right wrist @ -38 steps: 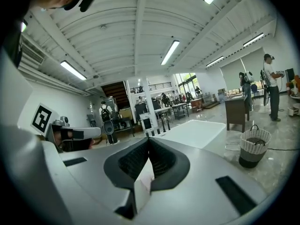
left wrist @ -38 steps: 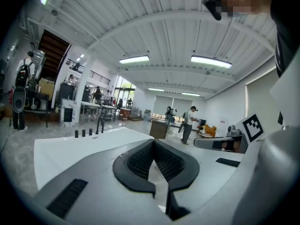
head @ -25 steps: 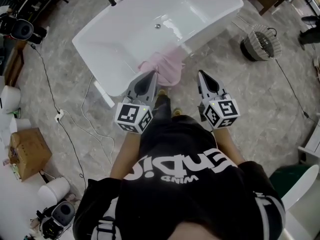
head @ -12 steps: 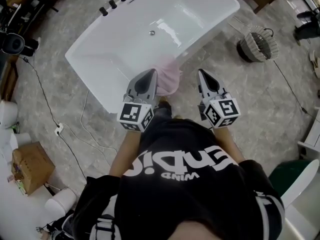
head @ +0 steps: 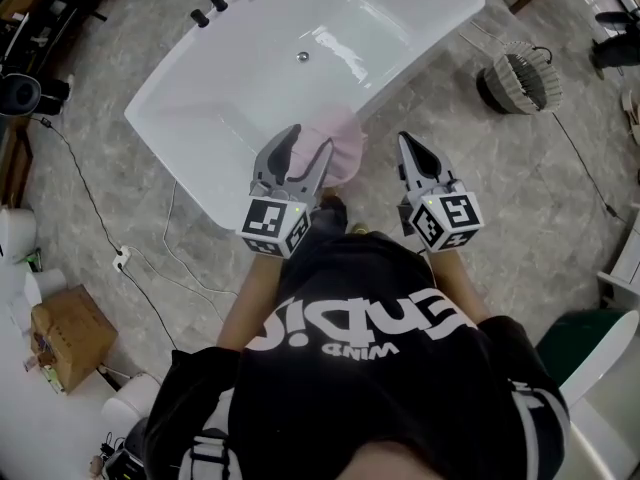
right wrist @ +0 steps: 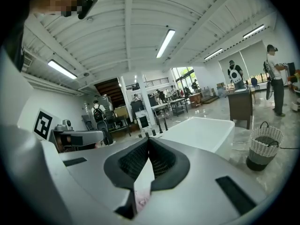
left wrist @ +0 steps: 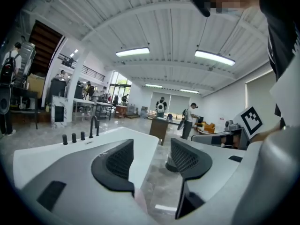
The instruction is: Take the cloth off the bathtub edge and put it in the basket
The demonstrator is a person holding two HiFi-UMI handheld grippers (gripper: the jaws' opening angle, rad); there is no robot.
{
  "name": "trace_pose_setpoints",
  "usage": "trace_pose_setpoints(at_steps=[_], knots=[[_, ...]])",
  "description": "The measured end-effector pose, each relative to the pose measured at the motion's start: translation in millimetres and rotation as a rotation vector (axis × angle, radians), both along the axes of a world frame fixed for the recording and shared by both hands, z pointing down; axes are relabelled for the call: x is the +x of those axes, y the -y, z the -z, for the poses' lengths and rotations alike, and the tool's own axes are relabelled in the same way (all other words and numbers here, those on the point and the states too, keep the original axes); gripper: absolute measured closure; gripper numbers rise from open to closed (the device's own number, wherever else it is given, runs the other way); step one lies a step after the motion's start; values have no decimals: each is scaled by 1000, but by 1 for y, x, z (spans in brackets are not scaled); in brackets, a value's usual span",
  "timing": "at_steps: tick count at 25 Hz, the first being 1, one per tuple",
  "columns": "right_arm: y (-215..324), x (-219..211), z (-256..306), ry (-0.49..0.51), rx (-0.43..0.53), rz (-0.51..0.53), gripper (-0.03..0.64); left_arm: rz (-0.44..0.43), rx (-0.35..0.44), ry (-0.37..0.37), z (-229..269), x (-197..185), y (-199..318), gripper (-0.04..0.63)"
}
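Pink cloth (head: 340, 140) is draped over the near edge of the white bathtub (head: 230, 88), approx mid-rim, right in front of the person. The left hand-held gripper (head: 308, 148) is right at it. Its jaws are apart, having just been opening, w/ nothing btwn the pads. In the head view its tips sit over the cloth's left side, and the jaw nearer the person's middle overlaps the pink. Can't tell whether a tip touches the fabric. The left gripper view agrees: the gripper (left wrist: 152, 158) gapes wide, tub rim & floor show thru the gap, and only a sliver of pink lies low down under the jaws. The right hand-held gripper (head: 408, 144) is clenched & empty, just beside the cloth's right edge, over the floor (head: 480, 208) just short of the tub wall. In the right gripper view (right wrist: 149, 140) the jaws meet tip to tip, w/ a bit of pink below them. The basket (head: 520, 80) stands on the floor past the tub's right end, well apart from the cloth & both grippers. It also shows at the right of the right gripper view (right wrist: 264, 151). Black taps (head: 215, 0) sit at the tub's far-left end.
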State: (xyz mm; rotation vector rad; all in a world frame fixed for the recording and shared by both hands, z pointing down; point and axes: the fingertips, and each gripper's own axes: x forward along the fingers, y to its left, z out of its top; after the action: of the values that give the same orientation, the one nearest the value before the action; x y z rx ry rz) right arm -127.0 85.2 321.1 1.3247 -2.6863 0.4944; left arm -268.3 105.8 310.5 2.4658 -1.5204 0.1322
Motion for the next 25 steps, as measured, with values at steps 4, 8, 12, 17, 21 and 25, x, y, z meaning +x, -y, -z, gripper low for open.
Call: trace_pose_setpoints(at_steps=[4, 8, 12, 17, 21, 25], knots=[[3, -4, -4, 5, -12, -3, 603, -16, -13, 8, -8, 1, 7, 266], [3, -5, -7, 4, -21, -6, 603, -28, -27, 11, -12, 2, 9, 264], [6, -4, -11, 3, -31, -12, 603, -46, -55, 22, -22, 2, 14, 264], [13, 1, -21, -3, -63, -22, 603, -64, -114, 50, -49, 2, 25, 264], [17, -1, -33, -11, -95, -20, 603, -73, -208, 99, -106, -4, 36, 264], [18, -5, -46, -21, -123, -8, 603, -89, -309, 140, -174, -9, 50, 264]])
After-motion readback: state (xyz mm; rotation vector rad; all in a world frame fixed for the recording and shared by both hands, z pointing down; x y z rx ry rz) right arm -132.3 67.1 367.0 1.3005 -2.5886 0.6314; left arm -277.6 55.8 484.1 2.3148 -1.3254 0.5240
